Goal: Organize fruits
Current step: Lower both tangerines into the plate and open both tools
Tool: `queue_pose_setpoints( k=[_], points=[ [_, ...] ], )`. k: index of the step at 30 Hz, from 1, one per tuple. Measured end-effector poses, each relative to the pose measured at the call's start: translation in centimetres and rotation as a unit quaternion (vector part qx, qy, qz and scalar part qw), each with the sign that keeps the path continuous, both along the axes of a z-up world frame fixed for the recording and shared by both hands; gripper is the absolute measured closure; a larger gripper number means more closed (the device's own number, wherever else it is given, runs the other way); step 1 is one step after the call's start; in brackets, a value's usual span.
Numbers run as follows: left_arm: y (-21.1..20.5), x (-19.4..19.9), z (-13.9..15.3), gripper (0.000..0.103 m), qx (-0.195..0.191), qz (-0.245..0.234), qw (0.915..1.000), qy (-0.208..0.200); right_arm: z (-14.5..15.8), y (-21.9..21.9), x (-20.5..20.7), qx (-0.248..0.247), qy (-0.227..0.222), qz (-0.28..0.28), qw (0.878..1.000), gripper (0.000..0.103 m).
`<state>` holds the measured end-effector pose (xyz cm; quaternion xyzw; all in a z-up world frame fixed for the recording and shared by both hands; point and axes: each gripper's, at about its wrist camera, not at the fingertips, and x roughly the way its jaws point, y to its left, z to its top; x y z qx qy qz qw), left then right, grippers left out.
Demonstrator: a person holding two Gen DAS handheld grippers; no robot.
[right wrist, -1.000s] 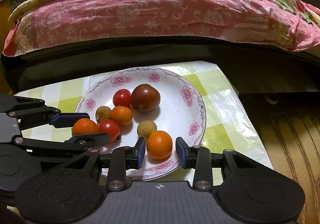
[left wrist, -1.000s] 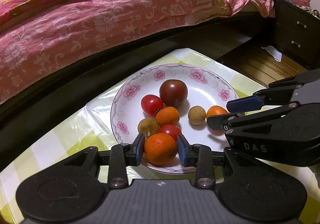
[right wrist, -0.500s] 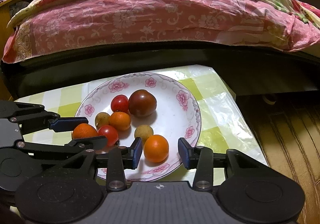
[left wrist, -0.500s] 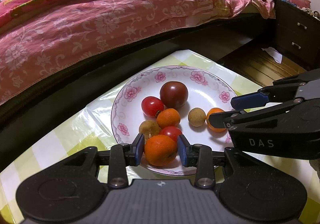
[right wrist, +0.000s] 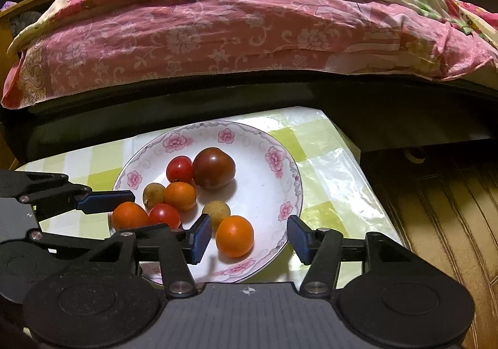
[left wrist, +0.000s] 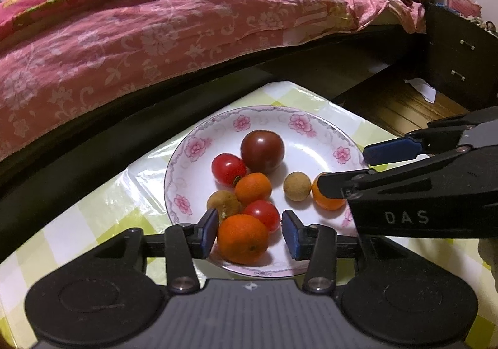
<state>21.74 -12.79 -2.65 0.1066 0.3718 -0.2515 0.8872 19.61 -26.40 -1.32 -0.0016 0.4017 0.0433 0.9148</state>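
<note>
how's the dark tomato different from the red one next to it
The dark tomato is brownish maroon and clearly bigger; the red tomato is bright red and small. The dark one sits nearer the plate's middle, the red one on its left in the right wrist view. Both are round, glossy and touching.

From the left wrist, the right gripper (left wrist: 339, 170) covers the right side of one orange (left wrist: 326, 201) and part of the plate (left wrist: 174, 184) rim. From the right wrist, the left gripper's near finger (right wrist: 149, 229) hides the bottoms of another orange (right wrist: 129, 215) and a red tomato (right wrist: 164, 214). Each camera's own gripper body blocks the near counter (right wrist: 326, 162). The bed (left wrist: 155, 22) is cut off by the frame edges.
</note>
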Motion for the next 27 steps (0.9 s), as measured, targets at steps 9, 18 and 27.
queue_pose_setpoints(
  k=[9, 18, 27],
  points=[
    [0.2, 0.2, 0.8, 0.051, -0.011, 0.007, 0.9999, -0.009, 0.6, -0.6, -0.2, 0.004, -0.014, -0.015, 1.000, 0.052],
    [1.0, 0.6, 1.0, 0.050, -0.008, 0.023, 0.9996, -0.015, 0.9, -1.0, -0.2, 0.002, -0.015, -0.027, 1.000, 0.052],
    [1.5, -0.2, 0.9, 0.045, 0.012, 0.029, 0.9993, -0.019, 0.4, -1.0, -0.9, -0.011, -0.006, -0.029, 1.000, 0.052]
  ],
)
